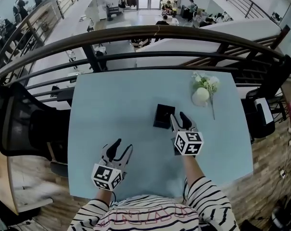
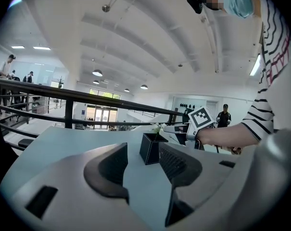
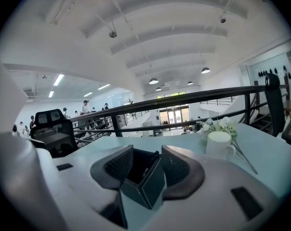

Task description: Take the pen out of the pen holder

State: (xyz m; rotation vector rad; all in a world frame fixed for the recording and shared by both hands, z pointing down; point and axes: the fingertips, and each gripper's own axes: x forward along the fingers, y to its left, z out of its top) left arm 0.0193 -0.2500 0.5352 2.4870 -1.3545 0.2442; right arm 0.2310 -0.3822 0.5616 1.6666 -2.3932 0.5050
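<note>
Centre: right gripper (image 1: 178,118), jaws apart astride holder (image 1: 162,117); should pinch only pen (image 3: 156,155). Lower left: left gripper (image 1: 124,145) agape, empty.

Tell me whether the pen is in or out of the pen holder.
In. The right gripper view shows the dark pen leaning inside the upright black pen holder, its end at the rim.

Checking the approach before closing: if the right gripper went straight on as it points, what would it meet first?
The black pen holder; its near corner stands between the open jaws of the right gripper.
</note>
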